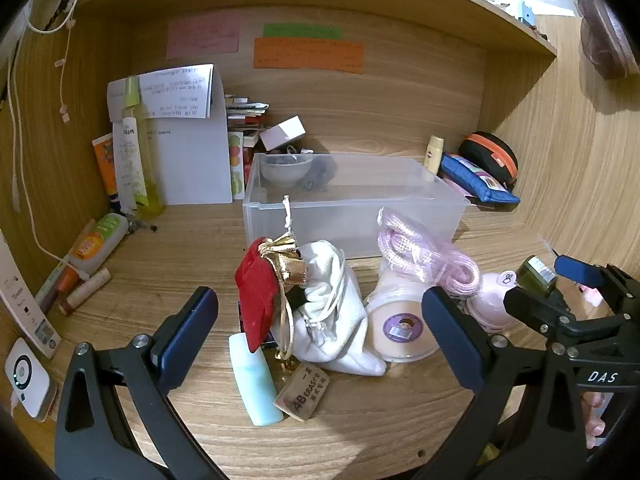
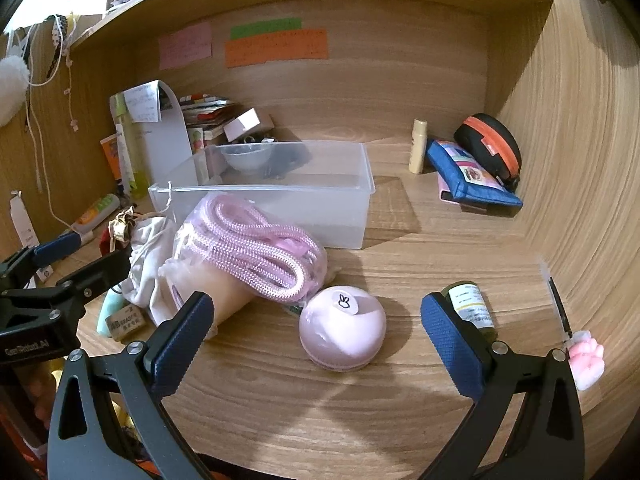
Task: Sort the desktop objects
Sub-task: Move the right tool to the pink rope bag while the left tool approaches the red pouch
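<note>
Both grippers, left [image 1: 320, 320] and right [image 2: 316, 328], are held apart and empty, while the clear plastic box [image 1: 352, 204] is judged unfilled, the sorting barely begun.

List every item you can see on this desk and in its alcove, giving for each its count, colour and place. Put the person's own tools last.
storage box: 1, clear, desk centre, back
white pouch: 1, white, in front of box
red pouch: 1, red with gold trim, on white pouch
rope bundle: 1, pink, bagged, on beige tub
beige tub: 1, beige, right of white pouch
eraser: 1, tan, desk front
mint tube: 1, pale green, beside eraser
round case: 1, pink, desk front
small bottle: 1, dark green, right front
blue pouch: 1, blue, right back
sticky notes: 3, pink, green, orange, back wall
left tool: 1, black, blue pads, open
right tool: 1, same, open
</note>
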Action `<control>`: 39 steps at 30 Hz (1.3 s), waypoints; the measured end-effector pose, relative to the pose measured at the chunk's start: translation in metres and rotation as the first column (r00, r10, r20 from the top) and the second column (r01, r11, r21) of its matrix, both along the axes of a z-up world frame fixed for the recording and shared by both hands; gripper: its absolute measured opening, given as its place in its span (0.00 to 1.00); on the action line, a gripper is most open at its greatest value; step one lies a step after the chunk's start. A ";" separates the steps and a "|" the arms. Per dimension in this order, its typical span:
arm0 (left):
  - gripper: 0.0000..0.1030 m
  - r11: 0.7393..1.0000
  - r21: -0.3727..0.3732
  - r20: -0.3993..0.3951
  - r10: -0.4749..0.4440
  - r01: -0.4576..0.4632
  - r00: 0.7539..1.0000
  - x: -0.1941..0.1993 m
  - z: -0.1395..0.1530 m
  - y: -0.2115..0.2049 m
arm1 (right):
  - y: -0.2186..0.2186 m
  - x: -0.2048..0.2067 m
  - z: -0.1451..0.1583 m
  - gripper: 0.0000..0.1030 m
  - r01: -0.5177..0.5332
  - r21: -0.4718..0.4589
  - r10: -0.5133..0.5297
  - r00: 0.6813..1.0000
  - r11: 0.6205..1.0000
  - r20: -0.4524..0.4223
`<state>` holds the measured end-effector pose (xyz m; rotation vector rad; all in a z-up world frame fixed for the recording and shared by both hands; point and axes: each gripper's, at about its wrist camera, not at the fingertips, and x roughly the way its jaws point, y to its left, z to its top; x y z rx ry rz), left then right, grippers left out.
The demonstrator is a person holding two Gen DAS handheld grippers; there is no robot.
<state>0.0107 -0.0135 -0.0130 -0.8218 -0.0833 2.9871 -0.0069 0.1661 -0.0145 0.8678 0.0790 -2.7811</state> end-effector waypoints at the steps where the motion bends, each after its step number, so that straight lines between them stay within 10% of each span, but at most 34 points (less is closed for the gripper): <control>1: 1.00 1.000 0.000 -0.002 -0.001 0.001 1.000 0.000 0.000 0.000 | 0.000 0.000 0.000 1.00 0.000 0.000 0.000 1.000 1.000 0.000; 27: 1.00 0.998 0.041 0.052 -0.043 0.041 0.998 -0.009 -0.006 -0.022 | 0.014 -0.011 -0.005 1.00 0.038 0.002 -0.038 0.999 0.999 0.020; 39: 1.00 0.984 0.170 0.117 -0.080 0.059 0.990 -0.020 -0.005 -0.082 | 0.031 -0.029 -0.011 1.00 0.001 -0.031 0.001 0.998 1.000 0.066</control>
